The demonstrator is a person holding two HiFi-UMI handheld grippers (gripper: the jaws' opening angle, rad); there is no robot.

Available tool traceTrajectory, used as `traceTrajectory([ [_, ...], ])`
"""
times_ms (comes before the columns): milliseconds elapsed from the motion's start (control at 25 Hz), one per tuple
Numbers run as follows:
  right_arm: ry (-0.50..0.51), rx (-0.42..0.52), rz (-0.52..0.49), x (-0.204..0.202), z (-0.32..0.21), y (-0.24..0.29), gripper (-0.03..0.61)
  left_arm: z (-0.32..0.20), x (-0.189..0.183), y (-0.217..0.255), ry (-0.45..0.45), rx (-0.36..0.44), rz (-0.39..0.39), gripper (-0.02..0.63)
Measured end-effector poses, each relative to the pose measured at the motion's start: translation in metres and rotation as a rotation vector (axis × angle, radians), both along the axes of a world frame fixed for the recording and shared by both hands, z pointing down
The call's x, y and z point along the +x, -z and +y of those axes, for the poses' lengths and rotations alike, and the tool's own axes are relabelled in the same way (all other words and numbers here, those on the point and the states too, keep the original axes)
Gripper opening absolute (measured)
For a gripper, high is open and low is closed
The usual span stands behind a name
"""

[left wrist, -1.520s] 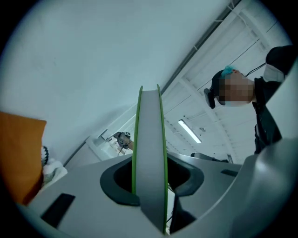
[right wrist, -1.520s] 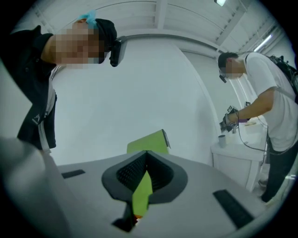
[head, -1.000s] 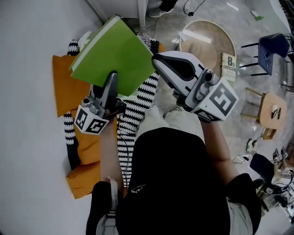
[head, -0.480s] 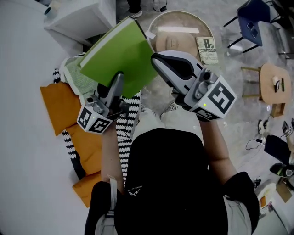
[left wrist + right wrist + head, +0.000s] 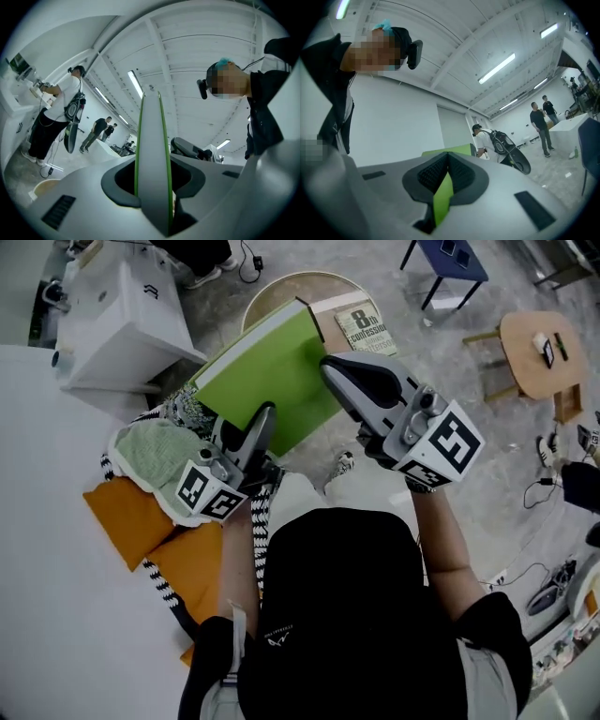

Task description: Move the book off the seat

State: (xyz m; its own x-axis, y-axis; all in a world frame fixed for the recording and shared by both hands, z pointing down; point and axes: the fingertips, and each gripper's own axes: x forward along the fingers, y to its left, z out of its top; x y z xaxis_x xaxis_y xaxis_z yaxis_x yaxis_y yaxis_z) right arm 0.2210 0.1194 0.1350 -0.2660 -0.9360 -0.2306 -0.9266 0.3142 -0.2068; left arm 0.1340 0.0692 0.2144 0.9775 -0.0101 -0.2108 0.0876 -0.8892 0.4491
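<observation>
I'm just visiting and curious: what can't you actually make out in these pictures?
- Green book: underside faces away in the head view; both gripper views show only slivers.
- Cream book: smaller print too small, head view.
- Orange cushions: partly behind the person's arm, head view.

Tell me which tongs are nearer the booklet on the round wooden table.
Right. The right tongs grip the green book on the side nearest the booklet; the left tongs hold its opposite side, toward the orange cushions.
</observation>
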Motion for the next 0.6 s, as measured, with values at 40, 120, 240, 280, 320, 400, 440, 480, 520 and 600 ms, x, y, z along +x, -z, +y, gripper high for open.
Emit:
traceTrajectory([
  [40, -0.023, -0.005, -0.010, 0.013, 0.007, -0.002, 0.017, 0.005, 0.012, -0.003, -0.017, -0.006, -0.008, 0.146],
  [120, -0.059, -0.013, -0.029, 0.035, 0.017, -0.006, 0.017, 0.013, 0.032, -0.009, -0.046, -0.017, -0.025, 0.146],
  [240, -0.102, -0.029, -0.054, 0.052, 0.023, -0.016, 0.017, 0.013, 0.046, -0.020, -0.074, -0.038, -0.040, 0.146],
  [280, -0.113, -0.037, -0.062, 0.055, 0.022, -0.021, 0.017, 0.011, 0.049, -0.025, -0.079, -0.045, -0.046, 0.146],
  [320, -0.122, -0.047, -0.071, 0.058, 0.021, -0.026, 0.017, 0.009, 0.051, -0.031, -0.082, -0.050, -0.055, 0.146],
  [400, -0.134, -0.075, -0.089, 0.064, 0.016, -0.040, 0.017, 0.003, 0.055, -0.044, -0.083, -0.065, -0.077, 0.146],
  [440, -0.139, -0.091, -0.096, 0.069, 0.011, -0.047, 0.017, -0.002, 0.058, -0.052, -0.083, -0.078, -0.088, 0.146],
  [480, -0.144, -0.109, -0.103, 0.073, 0.003, -0.055, 0.017, -0.009, 0.061, -0.061, -0.081, -0.094, -0.098, 0.146],
  [520, -0.147, -0.127, -0.108, 0.078, -0.007, -0.062, 0.017, -0.019, 0.064, -0.069, -0.079, -0.112, -0.108, 0.146],
  [600, -0.146, -0.159, -0.114, 0.085, -0.028, -0.074, 0.017, -0.041, 0.068, -0.087, -0.071, -0.146, -0.130, 0.146],
])
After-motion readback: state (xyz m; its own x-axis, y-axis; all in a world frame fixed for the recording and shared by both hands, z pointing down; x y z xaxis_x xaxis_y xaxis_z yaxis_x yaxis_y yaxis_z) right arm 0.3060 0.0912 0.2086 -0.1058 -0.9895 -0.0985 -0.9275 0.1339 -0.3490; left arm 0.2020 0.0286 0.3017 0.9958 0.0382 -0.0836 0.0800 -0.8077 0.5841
